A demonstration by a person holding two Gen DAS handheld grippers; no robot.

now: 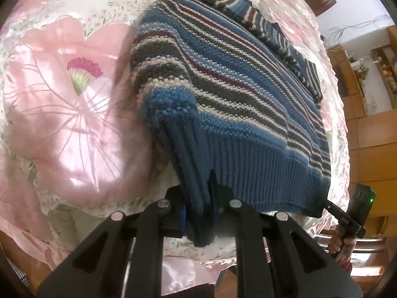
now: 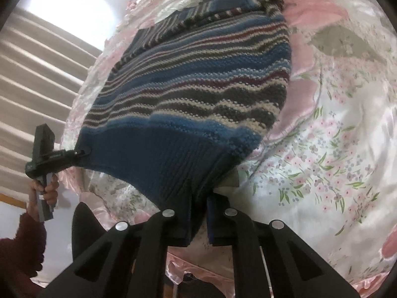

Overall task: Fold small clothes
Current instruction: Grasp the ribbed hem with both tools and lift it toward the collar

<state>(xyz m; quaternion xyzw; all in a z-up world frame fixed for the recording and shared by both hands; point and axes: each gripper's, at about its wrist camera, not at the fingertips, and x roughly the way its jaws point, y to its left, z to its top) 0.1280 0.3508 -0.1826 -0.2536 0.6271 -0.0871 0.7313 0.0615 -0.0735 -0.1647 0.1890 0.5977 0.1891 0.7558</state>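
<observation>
While you pinch the ribbed blue hem of the striped sweater (image 1: pixel 235 84) at two points, the garment lifts off the cloth below and stretches between your hands. At the bottom centre of the left wrist view, your left gripper (image 1: pixel 198 213) has its jaws drawn close together on a bunched fold of hem, the knit filling the narrow gap between them. At the bottom centre of the right wrist view, your right gripper (image 2: pixel 198 213) is clamped the same way on the opposite corner of the hem, wool wedged between its fingers.

Each gripper also shows in the other's camera: the right one at the lower right of the left view, the left one at the left edge of the right view, with a hand (image 2: pixel 46 190) and a dark red sleeve (image 2: pixel 22 243) beneath it. Gripping both hem corners likely keeps that edge taut and level, so the lower half can be carried over as one straight fold.

Further up the frames, the sweater's striped body slopes away, and its upper part appears to rest on the pink floral satin bedspread (image 2: pixel 335 149); the hem end is raised, and a striped sleeve or collar lies folded across the top. Beyond it, pleated curtains (image 2: pixel 37 79) fill the left of the right view, and wooden shelving (image 1: pixel 359 79) stands at the right of the left view.
</observation>
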